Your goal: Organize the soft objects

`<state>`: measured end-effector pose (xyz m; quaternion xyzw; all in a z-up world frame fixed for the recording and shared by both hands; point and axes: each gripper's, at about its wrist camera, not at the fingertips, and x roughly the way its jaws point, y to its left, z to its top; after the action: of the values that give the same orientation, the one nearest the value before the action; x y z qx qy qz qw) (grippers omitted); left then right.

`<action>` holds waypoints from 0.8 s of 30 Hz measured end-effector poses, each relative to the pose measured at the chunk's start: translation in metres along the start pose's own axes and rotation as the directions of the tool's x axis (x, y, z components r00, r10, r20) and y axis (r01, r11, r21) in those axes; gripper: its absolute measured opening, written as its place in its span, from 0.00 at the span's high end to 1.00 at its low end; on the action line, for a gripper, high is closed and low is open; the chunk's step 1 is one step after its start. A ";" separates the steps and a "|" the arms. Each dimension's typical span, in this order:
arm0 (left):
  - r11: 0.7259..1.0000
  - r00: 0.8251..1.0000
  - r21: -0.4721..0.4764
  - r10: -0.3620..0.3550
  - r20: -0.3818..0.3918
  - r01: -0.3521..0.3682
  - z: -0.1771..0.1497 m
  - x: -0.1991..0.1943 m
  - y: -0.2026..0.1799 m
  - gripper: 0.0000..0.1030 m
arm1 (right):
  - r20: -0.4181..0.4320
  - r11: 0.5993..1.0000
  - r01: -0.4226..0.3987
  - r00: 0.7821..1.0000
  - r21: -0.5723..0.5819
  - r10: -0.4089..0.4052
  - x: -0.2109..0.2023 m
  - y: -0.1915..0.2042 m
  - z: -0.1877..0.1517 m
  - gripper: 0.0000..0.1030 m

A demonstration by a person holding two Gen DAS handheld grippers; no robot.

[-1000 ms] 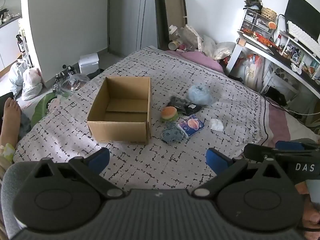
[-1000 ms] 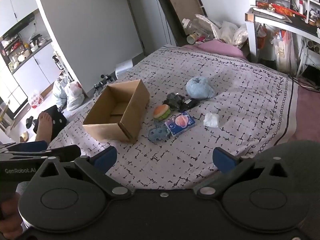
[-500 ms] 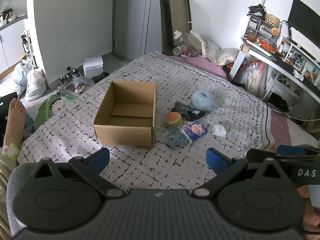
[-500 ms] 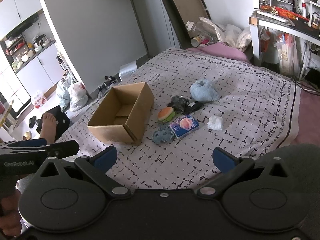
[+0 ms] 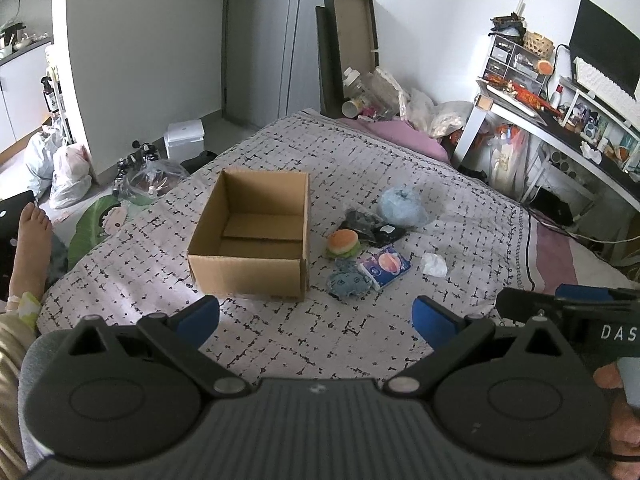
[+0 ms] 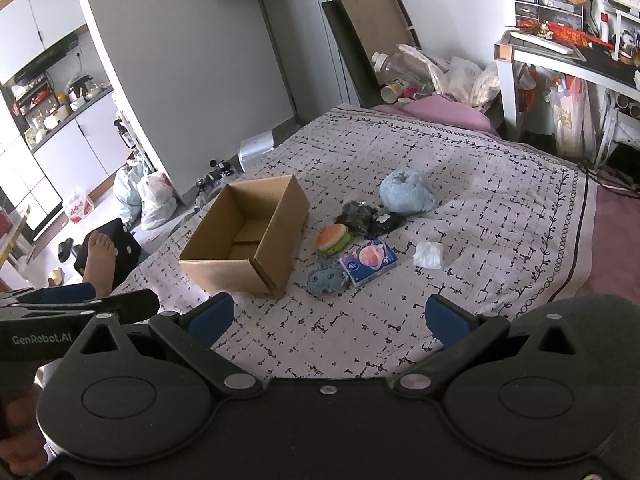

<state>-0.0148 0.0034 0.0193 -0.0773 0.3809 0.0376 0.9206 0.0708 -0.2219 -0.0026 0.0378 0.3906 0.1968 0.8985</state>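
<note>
Hovering apart over the bedspread — both grippers, fingers spread, empty.

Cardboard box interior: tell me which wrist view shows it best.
The left wrist view: it looks straight into the cardboard box, showing the floor flaps and all inner walls. The right wrist view sees it obliquely, its near wall hiding part of the floor.

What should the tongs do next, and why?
Probably move the right tongs forward and down toward the small blue plush. Both tongs are open and hold nothing, the cardboard box looks empty, and that plush lies closest of the soft things beside it.
</note>
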 end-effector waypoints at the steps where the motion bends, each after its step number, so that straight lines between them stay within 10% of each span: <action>1: 1.000 1.000 -0.001 -0.003 0.004 0.003 0.000 -0.001 0.000 0.01 | 0.007 1.000 0.003 1.000 0.000 -0.003 -0.001 0.001 0.000 0.00; 24: 1.000 0.999 -0.027 -0.012 0.030 0.013 0.001 -0.001 0.015 0.01 | 0.056 0.999 0.033 0.998 0.027 -0.034 -0.006 0.008 0.005 0.00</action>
<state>-0.0166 0.0181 0.0193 -0.0916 0.3659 0.0380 0.9254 0.0681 -0.2162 0.0066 0.0483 0.3684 0.1755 0.9117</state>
